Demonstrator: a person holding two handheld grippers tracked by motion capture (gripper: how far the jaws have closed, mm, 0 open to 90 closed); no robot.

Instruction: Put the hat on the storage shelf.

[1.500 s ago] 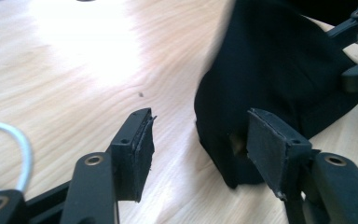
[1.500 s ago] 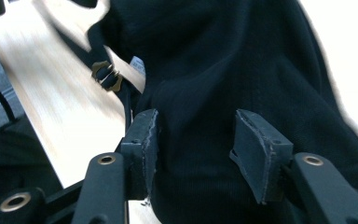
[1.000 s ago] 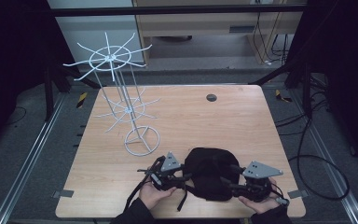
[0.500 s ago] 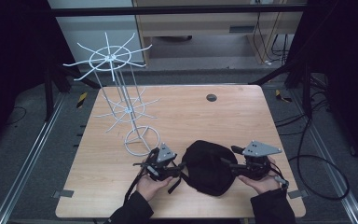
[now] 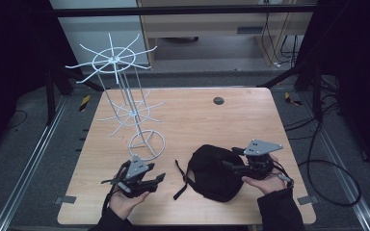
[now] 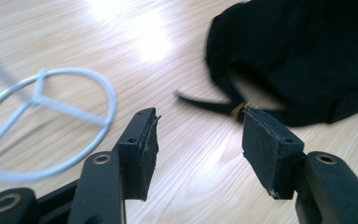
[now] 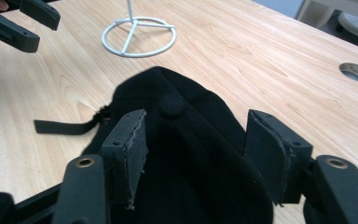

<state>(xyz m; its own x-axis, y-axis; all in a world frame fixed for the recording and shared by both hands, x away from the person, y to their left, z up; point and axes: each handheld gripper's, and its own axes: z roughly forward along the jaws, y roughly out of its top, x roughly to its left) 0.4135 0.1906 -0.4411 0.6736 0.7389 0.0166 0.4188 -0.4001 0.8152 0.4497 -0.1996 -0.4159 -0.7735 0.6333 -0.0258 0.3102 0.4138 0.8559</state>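
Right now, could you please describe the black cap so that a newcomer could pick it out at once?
Start at the wooden table and look to its near edge, right of the white wire rack. The black cap lies there, just ahead of the right tongs. It is the one soft, dark thing on the wood, with a loose strap trailing from it.

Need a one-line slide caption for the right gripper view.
Open hand-held gripper poised over a black cap on the wooden table, white wire rack base beyond.

left tool point(image 5: 150, 182): black jaws, grey plate | right tool point(image 5: 231, 166): same | sleeves: dark
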